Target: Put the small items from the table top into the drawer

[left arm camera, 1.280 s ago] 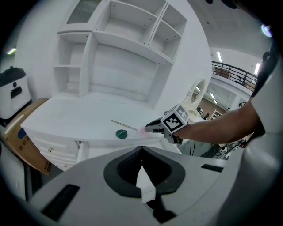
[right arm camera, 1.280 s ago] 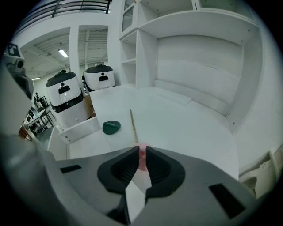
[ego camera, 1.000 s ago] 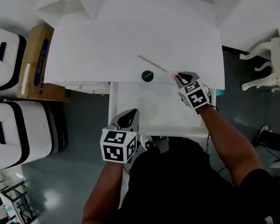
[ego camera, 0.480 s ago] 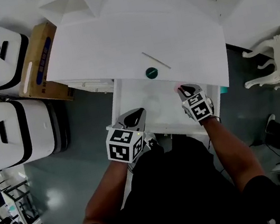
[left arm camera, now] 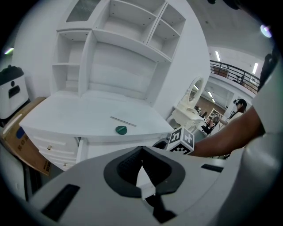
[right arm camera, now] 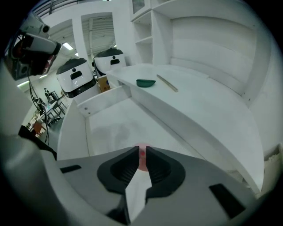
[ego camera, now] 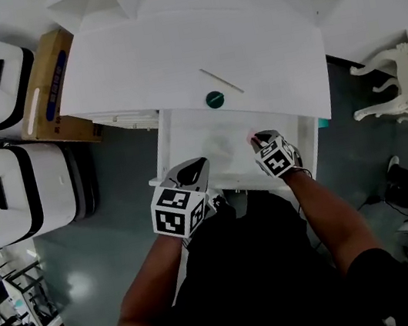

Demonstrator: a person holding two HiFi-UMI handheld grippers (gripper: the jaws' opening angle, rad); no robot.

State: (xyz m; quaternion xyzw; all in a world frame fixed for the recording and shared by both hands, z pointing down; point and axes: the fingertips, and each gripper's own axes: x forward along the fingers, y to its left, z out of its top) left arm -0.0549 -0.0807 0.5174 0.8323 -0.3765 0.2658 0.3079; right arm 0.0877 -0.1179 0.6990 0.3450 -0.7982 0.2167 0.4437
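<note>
A white dressing table with open shelves fills the scene, and under its table top (ego camera: 171,63) the drawer (ego camera: 193,144) stands pulled out toward the person. The right gripper (ego camera: 257,139) hangs over the drawer's right half, pointing steeply down, its jaws clenched on a small pink item (right arm camera: 142,162) held right at the fingertips. The drawer floor beneath and ahead of it looks bare, so this pink piece appears to be the first thing bound for the drawer, and it has not been let go. Beyond the right gripper, up on the table top, a green disc (ego camera: 214,100) lies near the front edge, with a thin stick (ego camera: 222,81) just past it. Both are small items that have yet to be moved. The left gripper (ego camera: 193,169) sits at the drawer's front edge, well to the left of the right one, its jaws pressed together with nothing between them. By this reading the task is early: one item about to be dropped, two left to fetch.
</note>
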